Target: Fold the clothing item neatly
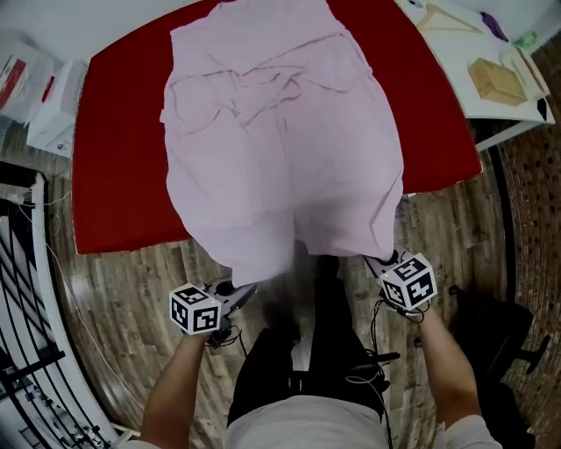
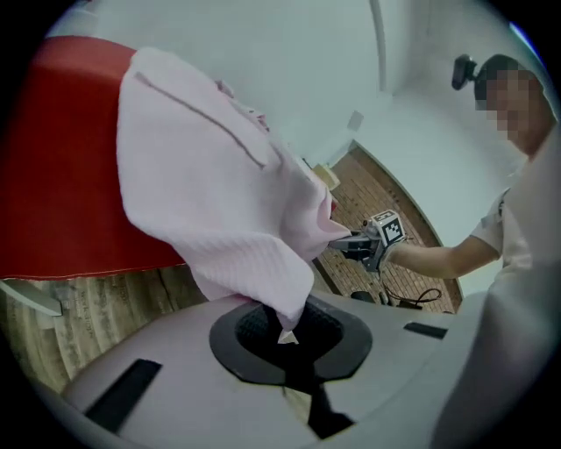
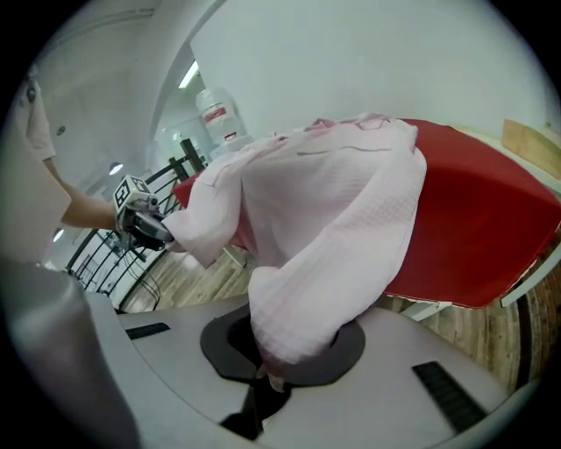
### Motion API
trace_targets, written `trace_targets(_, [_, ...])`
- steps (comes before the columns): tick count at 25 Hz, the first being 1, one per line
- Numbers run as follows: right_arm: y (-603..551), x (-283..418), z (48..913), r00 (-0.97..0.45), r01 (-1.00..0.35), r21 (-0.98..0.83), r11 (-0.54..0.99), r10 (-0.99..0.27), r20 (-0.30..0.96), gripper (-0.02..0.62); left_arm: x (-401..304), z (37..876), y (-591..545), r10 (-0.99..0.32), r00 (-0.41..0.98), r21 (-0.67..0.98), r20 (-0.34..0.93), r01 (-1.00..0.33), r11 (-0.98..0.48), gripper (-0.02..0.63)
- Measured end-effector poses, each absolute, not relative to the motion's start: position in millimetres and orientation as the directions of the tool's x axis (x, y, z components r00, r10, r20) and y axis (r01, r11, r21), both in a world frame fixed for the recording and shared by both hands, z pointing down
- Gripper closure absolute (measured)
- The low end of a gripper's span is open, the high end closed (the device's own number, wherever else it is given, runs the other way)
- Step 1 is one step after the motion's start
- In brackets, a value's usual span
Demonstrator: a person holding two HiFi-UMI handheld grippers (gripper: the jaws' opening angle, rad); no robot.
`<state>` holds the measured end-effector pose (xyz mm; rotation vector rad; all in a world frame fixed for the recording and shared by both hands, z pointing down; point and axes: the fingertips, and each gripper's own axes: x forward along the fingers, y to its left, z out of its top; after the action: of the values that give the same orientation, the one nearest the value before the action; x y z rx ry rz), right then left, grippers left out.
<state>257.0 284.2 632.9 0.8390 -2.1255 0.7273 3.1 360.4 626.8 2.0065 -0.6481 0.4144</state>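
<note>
A pale pink garment (image 1: 280, 149) lies spread on the red table (image 1: 114, 175), its near hem pulled past the table's front edge. My left gripper (image 1: 248, 289) is shut on the hem's left corner, and the right gripper (image 1: 375, 260) is shut on the right corner. In the left gripper view the pink cloth (image 2: 210, 193) runs down into the closed jaws of the left gripper (image 2: 285, 331), with the right gripper (image 2: 348, 245) across from it. The right gripper view shows the cloth (image 3: 333, 219) bunched into the right gripper (image 3: 263, 375), and the left gripper (image 3: 162, 230) holding the other corner.
A white table (image 1: 491, 110) at the upper right carries a cardboard box (image 1: 497, 81) and a wooden hanger (image 1: 447, 19). White bags (image 1: 44, 96) lie at the left, above a black railing (image 1: 26, 333). The person's legs (image 1: 307, 342) stand on the wooden floor (image 1: 131, 281).
</note>
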Motion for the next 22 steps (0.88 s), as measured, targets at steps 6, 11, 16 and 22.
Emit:
trace_targets(6, [288,249,587,-0.544,-0.734,-0.234,0.637,-0.345,0.765,0.571,19,583,362,-0.271,0.818,0.705,0.507,-0.574,-0.416,0.595])
trace_targets(11, [285,243,543,-0.566,-0.714,-0.221,0.664,-0.363,0.74,0.571,27,542,359,-0.283,0.838,0.714,0.467,-0.546,-0.439,0.595])
trace_targets(16, [276,237,494,-0.592,-0.678,-0.195,0.709,-0.37,0.716,0.572,25,497,349,-0.299,0.854,0.706,0.426,-0.521,-0.48,0.595])
trace_targets(22, [250,237,442,-0.627,-0.608,-0.159,0.778,-0.348,0.697,0.571,19,443,324,-0.343,0.865,0.693,0.366,-0.499,-0.52,0.595])
